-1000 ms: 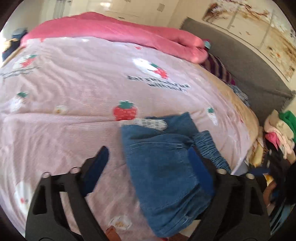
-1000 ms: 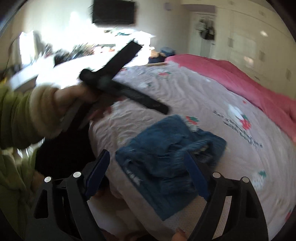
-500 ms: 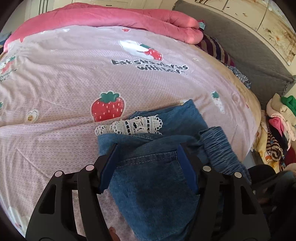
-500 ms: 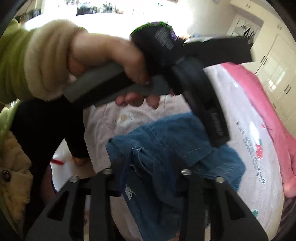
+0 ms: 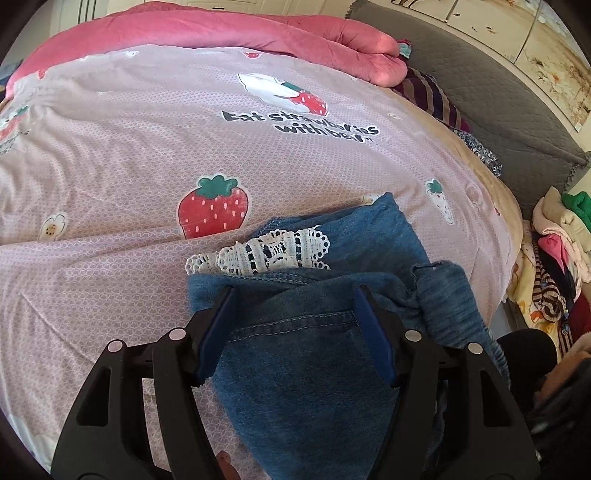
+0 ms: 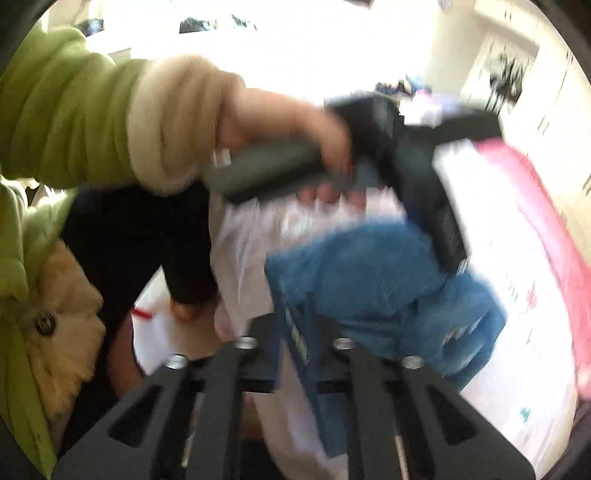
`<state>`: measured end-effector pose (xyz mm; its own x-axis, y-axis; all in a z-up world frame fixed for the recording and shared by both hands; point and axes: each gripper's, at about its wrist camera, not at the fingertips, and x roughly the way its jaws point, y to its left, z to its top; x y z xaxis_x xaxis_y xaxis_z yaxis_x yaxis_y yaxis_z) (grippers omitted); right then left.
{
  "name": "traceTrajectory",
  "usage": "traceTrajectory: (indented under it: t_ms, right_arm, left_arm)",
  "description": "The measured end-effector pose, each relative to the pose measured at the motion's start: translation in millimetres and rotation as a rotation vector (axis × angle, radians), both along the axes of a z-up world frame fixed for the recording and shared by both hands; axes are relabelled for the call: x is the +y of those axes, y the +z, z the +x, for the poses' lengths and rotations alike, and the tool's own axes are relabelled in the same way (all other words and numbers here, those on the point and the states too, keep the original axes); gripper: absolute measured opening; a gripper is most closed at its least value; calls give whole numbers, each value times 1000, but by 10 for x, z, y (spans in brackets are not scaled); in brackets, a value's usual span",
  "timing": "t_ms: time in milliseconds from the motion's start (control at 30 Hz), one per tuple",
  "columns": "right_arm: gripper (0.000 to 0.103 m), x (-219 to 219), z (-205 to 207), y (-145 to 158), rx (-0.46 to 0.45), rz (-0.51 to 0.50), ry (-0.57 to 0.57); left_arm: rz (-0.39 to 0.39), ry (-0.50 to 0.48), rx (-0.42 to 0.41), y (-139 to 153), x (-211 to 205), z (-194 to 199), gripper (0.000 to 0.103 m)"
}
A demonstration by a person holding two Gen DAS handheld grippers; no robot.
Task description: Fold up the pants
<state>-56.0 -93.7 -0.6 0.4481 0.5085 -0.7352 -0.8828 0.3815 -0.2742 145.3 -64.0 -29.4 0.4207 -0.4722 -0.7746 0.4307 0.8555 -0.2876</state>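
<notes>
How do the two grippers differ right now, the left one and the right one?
The left gripper has its fingers spread wide over the top of the folded jeans; the right gripper has its fingers close together, pinching the jeans' near edge. The left view is sharp, the right blurred. Both have black frames with blue pads.

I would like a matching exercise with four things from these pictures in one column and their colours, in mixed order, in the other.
Things:
1. pants
2. lace
3. quilt
4. sleeve

Colours:
A. white
B. green
C. blue
D. deep pink

Pairs: 1-C, 2-A, 3-D, 4-B
</notes>
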Motion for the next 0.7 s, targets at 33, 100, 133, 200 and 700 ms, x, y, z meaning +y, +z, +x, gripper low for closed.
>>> traceTrajectory:
  t_ms: [33, 100, 133, 200, 700]
  right_arm:
    - [38, 68, 9, 22, -12, 5, 8]
    - [38, 239, 53, -18, -28, -9, 31]
    - [38, 303, 74, -61, -33, -24, 39]
    - [38, 412, 131, -164, -44, -70, 54]
    - [20, 416, 177, -388, 22, -122, 79]
  left_arm:
    - [0, 0, 1, 1, -2, 2, 56]
    - [3, 3, 3, 5, -5, 7, 56]
    - [5, 3, 2, 9, -8, 5, 56]
    - [12, 2, -2, 13, -22, -2, 56]
    - [43, 10, -40, 39, -71, -50, 57]
